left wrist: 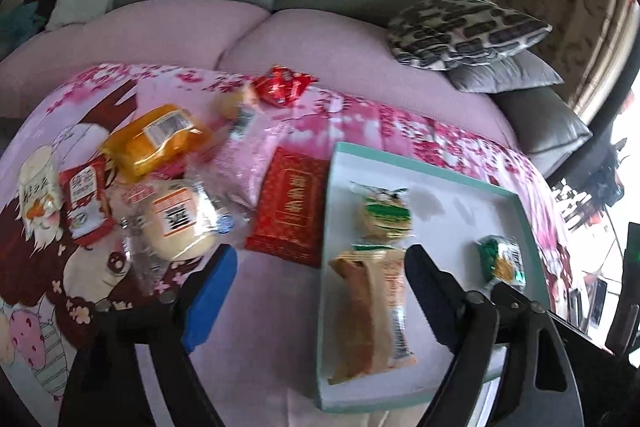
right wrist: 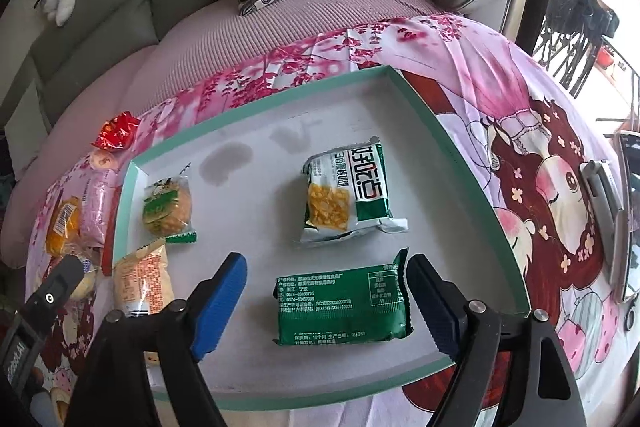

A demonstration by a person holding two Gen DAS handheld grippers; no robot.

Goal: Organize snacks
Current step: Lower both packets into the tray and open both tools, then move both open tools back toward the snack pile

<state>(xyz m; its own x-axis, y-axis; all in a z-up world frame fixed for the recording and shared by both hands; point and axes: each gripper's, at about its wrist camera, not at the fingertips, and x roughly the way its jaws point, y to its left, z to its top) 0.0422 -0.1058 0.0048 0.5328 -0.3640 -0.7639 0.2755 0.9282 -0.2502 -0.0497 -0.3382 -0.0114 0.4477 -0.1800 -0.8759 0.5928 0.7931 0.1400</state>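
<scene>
green packet (right wrist: 343, 307) lies flat between right tool's (right wrist: 326, 303) spread jaws.

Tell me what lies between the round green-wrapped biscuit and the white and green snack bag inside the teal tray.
Nothing: in the right wrist view, only bare white tray floor separates the biscuit from the bag.
</scene>
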